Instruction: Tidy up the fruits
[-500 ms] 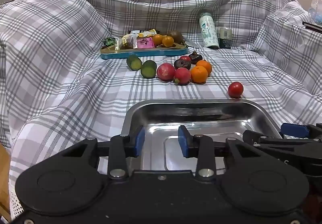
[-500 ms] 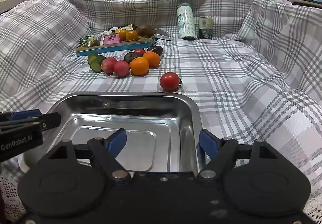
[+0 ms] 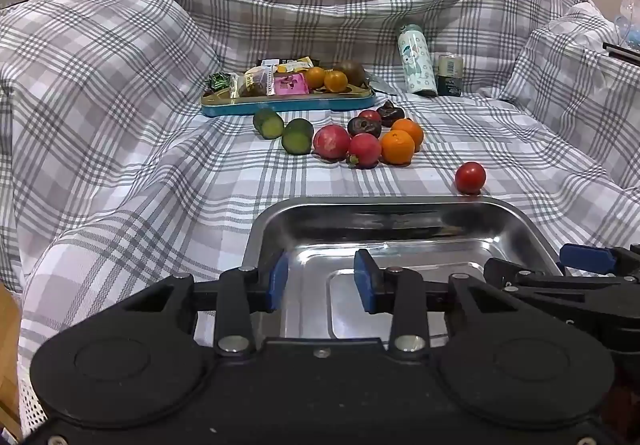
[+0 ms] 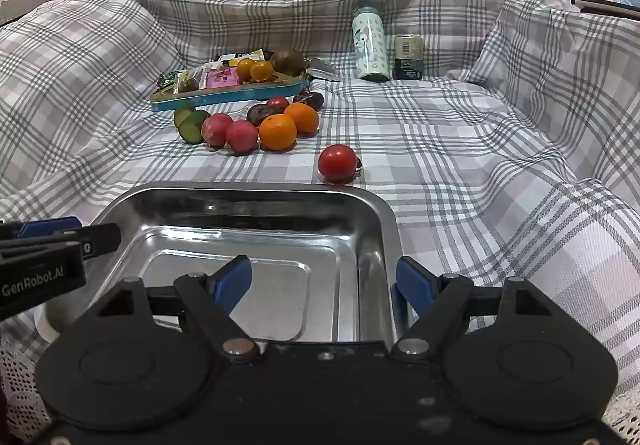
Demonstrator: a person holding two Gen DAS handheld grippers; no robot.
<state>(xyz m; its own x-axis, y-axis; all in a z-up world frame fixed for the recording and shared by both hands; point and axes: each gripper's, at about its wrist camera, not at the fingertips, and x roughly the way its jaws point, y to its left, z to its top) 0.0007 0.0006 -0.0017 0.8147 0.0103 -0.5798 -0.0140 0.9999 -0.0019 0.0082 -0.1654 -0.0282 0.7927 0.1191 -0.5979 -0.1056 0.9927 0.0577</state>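
Note:
An empty steel tray [image 3: 400,205] lies close in front on the checked cloth. My left gripper [image 3: 320,281] is open over its left part, holding nothing. My right gripper [image 4: 324,283] is open wide, with its fingers on either side of the steel tray's [image 4: 248,189] right wall. A red tomato [image 3: 470,177] [image 4: 337,162] sits alone just beyond the far rim. Farther back is a cluster: two oranges [image 3: 397,146], two red fruits [image 3: 331,141], dark fruits [image 3: 364,126] and two green cucumber pieces [image 3: 297,136].
A blue tray [image 3: 288,103] with snack packets, two small oranges and a brown fruit lies behind the cluster. A patterned bottle [image 3: 416,61] and a small can [image 3: 450,75] stand at the back right. The cloth rises in folds on both sides and behind.

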